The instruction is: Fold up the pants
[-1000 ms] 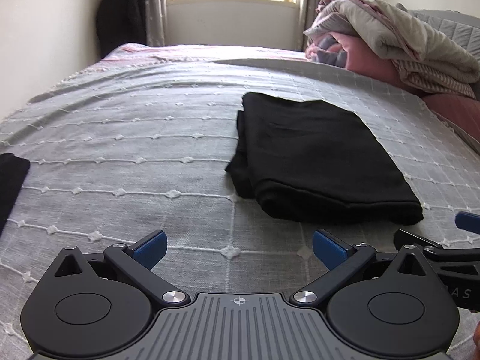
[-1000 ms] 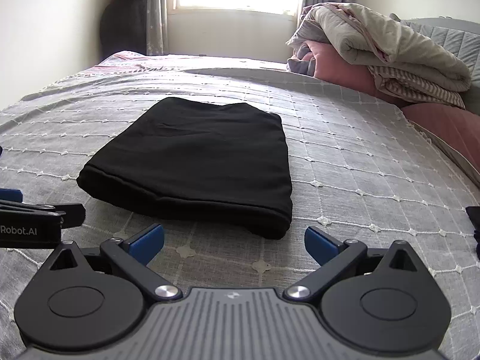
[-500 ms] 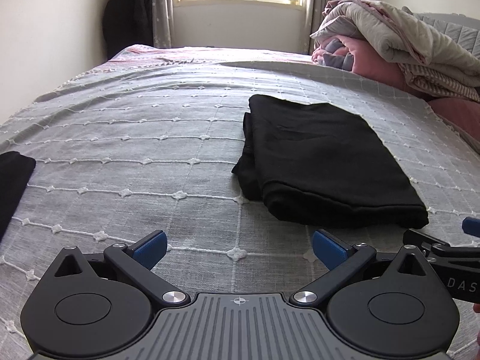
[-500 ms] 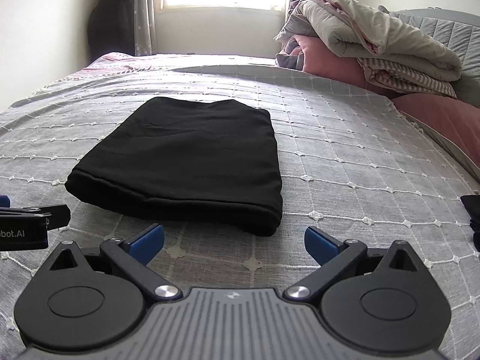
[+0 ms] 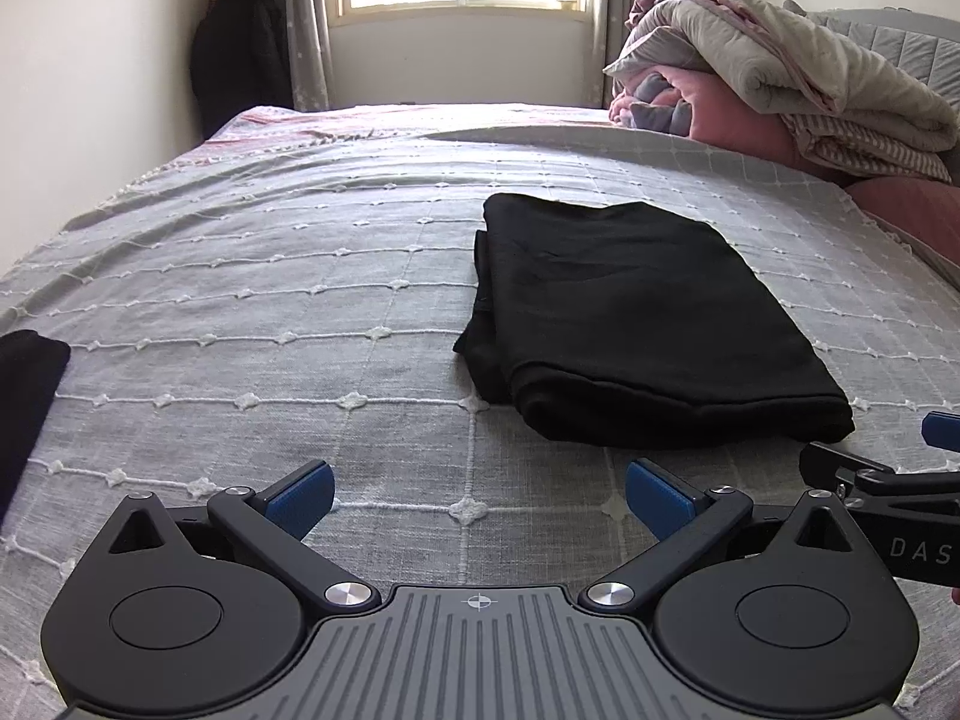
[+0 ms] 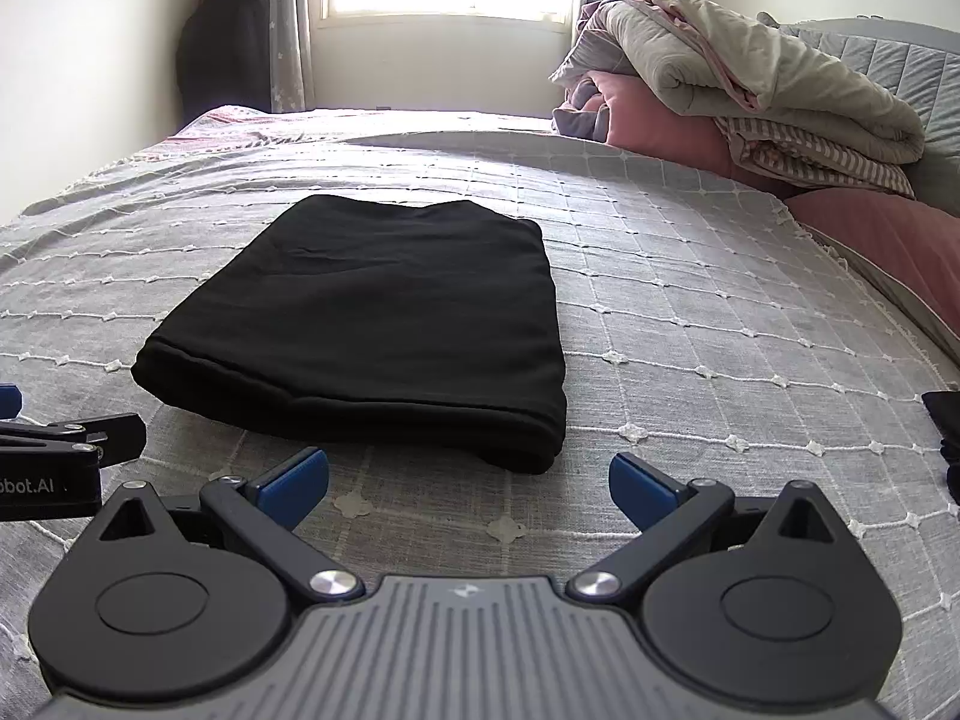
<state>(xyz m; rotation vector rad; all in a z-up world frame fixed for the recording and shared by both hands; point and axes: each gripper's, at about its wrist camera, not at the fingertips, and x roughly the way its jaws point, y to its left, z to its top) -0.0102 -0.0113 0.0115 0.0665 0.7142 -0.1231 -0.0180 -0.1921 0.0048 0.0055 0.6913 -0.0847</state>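
Left wrist view: the left gripper (image 5: pixel 477 495) is held low over the bed (image 5: pixel 252 312), fingers (image 5: pixel 300 495) spread wide, nothing between them. The pants (image 5: pixel 636 312) are seen ahead and to the right of the fingers, well clear of them, lying flat on the bed as a compact black rectangle with a rounded fold edge nearest the fingers. Some layers are left poking out along the pants' left side, so the stack is not perfectly squared. The right gripper's tip is seen at the right edge, just beside the pants' near corner.

Right wrist view: the right gripper (image 6: pixel 468 483) is likewise held low, fingers (image 6: pixel 642 489) wide and empty. The pants (image 6: pixel 384 312) lie just ahead, slightly left of the gap between the fingers, not touched. Both grippers are judged to be parked at the near edge because the fold looks finished and the cloth has been released; wide fingers fit a let-go, not a grasp.

A dark cloth (image 5: pixel 27 402) is noted far left of the left fingers, and a rolled quilt (image 6: pixel 750 84) far ahead on the right; neither is involved.

Against the earlier frames: the pants' shape is unchanged. Both views have been tilted up and pulled back a little, so the pants sit slightly further ahead of the fingers. Finger spread is unchanged.
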